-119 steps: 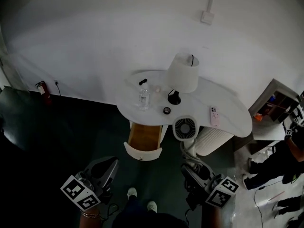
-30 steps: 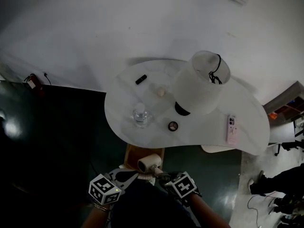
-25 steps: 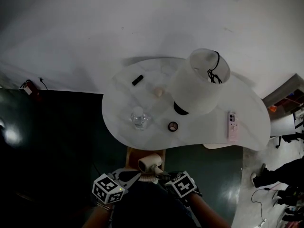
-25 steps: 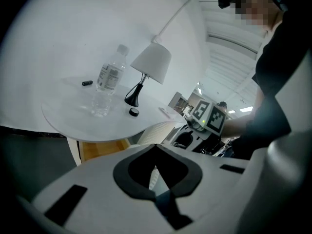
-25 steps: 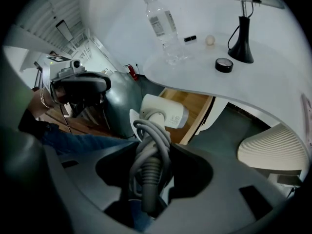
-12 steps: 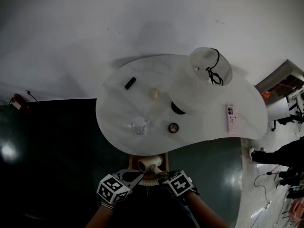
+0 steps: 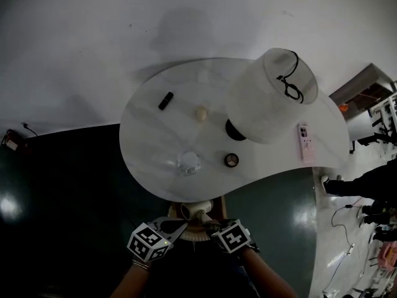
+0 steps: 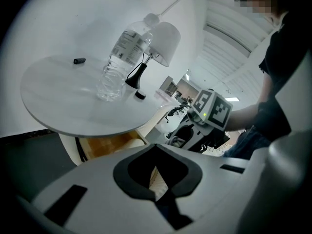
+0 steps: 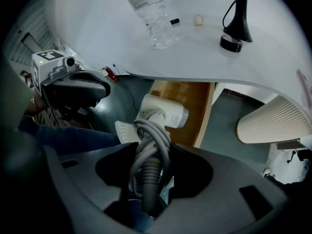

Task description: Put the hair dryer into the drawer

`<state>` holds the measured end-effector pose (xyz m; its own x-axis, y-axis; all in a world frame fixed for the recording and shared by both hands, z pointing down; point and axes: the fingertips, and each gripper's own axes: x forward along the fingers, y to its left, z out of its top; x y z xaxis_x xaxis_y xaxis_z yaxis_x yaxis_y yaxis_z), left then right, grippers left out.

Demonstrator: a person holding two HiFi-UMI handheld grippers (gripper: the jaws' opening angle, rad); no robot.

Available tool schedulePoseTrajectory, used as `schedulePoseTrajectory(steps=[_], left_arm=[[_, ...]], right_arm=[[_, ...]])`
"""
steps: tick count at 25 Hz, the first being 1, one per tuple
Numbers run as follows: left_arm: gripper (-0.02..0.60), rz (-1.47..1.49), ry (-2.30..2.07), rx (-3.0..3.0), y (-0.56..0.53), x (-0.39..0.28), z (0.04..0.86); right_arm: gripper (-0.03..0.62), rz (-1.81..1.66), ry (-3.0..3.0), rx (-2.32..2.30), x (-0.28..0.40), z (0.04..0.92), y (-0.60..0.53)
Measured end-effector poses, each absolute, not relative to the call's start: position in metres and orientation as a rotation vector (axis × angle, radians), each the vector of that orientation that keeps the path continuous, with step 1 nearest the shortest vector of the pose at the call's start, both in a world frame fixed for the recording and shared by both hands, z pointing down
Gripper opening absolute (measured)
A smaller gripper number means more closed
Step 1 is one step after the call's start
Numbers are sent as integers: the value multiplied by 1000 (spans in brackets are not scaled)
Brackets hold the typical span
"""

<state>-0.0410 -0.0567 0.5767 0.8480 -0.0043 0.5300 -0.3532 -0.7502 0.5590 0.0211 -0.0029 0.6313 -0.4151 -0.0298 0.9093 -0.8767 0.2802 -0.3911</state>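
Two grippers sit low at the table (image 7: 155, 135) front, and only one is working. The right gripper (image 9: 153, 167) is clenched on the dryer (image 9: 161, 112) by its handle, with the grey cord (image 9: 148, 145) looped into the bite. The dryer's head is over the open drawer (image 9: 192, 96), not yet down in it. The left gripper (image 8: 156, 152) is closed on nothing, off to the side.

My worry is that grip. The jaws bear on springy cord as much as on hard handle, so the dryer could swivel or slide as it is lowered. A loop could also drop over the drawer front and jam it when pushed shut. The tabletop overhangs closely too, and a lifted nose might knock its edge and shake the bottle (image 9: 148, 13).
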Motion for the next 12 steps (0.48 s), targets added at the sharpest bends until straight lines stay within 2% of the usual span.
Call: schedulePoseTrajectory(steps=[12], left_arm=[[8,679,-223,2307,-63,-60,608]], right_arm=[[215,1166,-1640,931,13,656,-21]])
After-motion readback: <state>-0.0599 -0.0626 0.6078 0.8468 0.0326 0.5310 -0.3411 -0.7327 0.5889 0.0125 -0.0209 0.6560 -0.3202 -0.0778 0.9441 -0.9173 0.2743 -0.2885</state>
